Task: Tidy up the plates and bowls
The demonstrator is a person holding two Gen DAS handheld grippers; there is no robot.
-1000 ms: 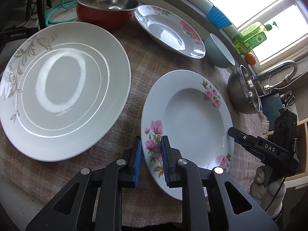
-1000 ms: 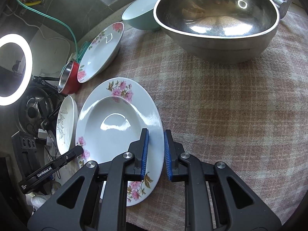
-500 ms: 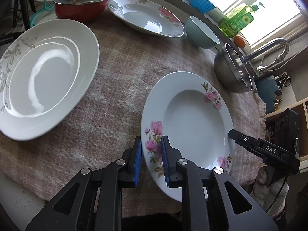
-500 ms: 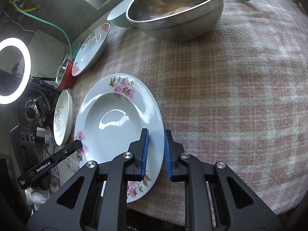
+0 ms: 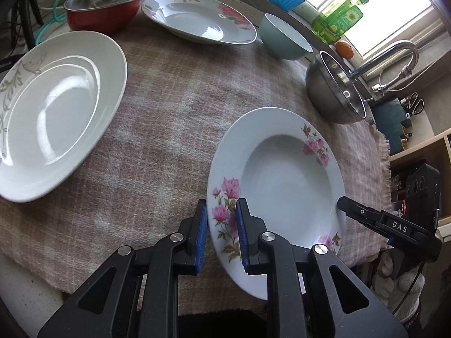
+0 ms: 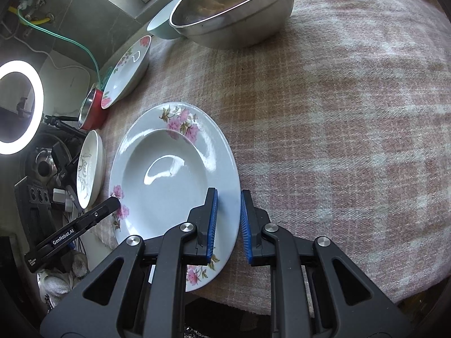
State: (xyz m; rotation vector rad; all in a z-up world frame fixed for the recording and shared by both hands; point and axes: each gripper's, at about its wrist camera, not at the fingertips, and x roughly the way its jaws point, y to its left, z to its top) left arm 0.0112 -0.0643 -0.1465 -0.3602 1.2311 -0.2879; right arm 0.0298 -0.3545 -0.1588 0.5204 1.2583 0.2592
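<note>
A deep white plate with pink flowers [image 5: 284,180] is held between both grippers above the pink checked cloth [image 5: 169,118]. My left gripper [image 5: 221,235] is shut on its left rim. My right gripper [image 6: 227,224] is shut on its right rim; the plate shows there too [image 6: 169,177]. A second flowered plate [image 5: 197,25] lies at the back. A large white plate with a grey leaf pattern [image 5: 53,107] lies at the left. A red bowl [image 5: 104,5], a teal bowl [image 5: 284,40] and a steel bowl [image 5: 332,93] stand along the back.
A faucet [image 5: 394,56], a green bottle [image 5: 338,19] and an orange [image 5: 344,49] are by the window at the right. A ring light [image 6: 19,107] and cables stand off the table's left. The cloth's front edge runs just under the held plate.
The held flowered plate has moved back toward the table's front edge with both grippers. The other dishes now look farther away. Both grips are unchanged.
</note>
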